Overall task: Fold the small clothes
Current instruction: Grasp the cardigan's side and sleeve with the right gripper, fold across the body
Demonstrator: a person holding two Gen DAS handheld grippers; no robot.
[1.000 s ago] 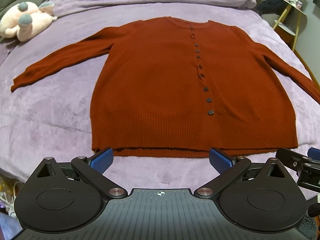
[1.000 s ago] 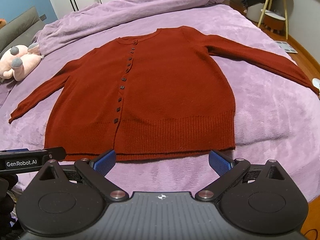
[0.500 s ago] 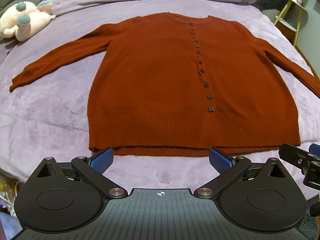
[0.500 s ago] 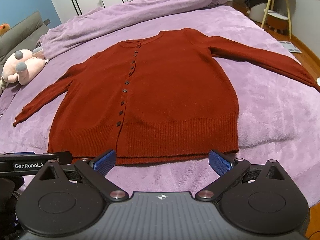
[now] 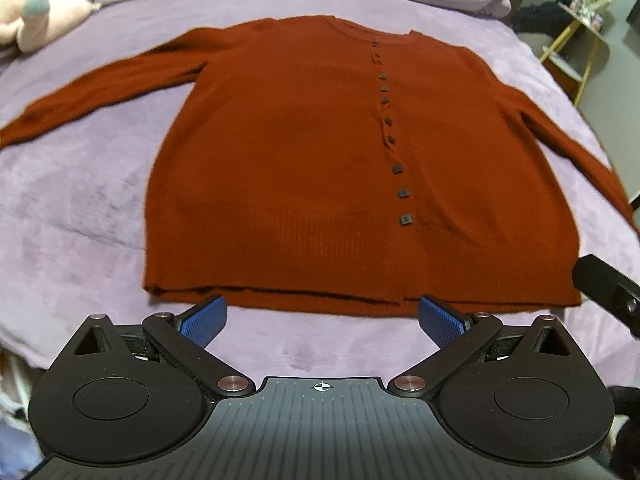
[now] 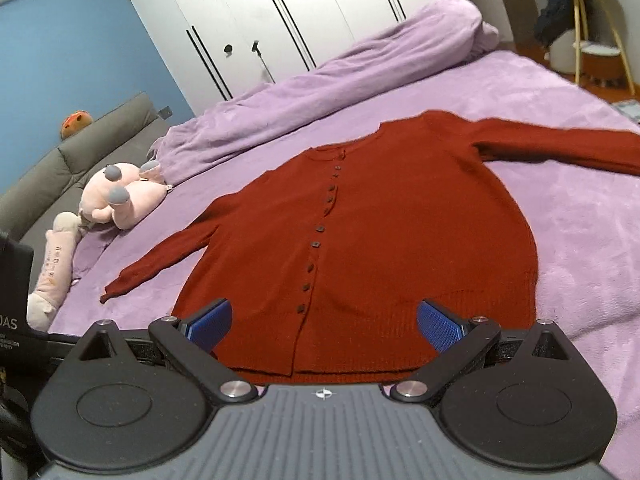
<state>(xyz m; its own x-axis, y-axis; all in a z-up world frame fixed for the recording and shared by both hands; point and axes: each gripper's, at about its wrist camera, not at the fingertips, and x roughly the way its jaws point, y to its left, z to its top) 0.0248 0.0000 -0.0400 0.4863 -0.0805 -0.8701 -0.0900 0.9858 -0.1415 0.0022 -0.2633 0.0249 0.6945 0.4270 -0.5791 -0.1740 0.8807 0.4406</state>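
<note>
A rust-red cardigan was laid flat and buttoned on a bed covered in purple plush, its collar turned toward the rolled duvet and its ribbed hem lying nearest the two hand-held tools. The garment's long axis, marked by the row of dark buttons, was seen to run straight away from both cameras, while the sleeves were spread outward to either side of the body. The left gripper was held just short of the hem, over bare bedcover, its jaws spread wide and nothing gripped between them; the hem's left corner lay beyond and to the left of its left blue pad. The right gripper was seen farther in over the hem, the knit filling the gap between its blue pads, its jaws likewise wide apart and holding nothing; whether the pads touched the cloth could not be told. The right gripper was judged the nearer to the cardigan, with the button line to the left of its centre. A pink plush toy lay well clear of the left sleeve, beside the duvet. No fold was judged to have been made yet.
</note>
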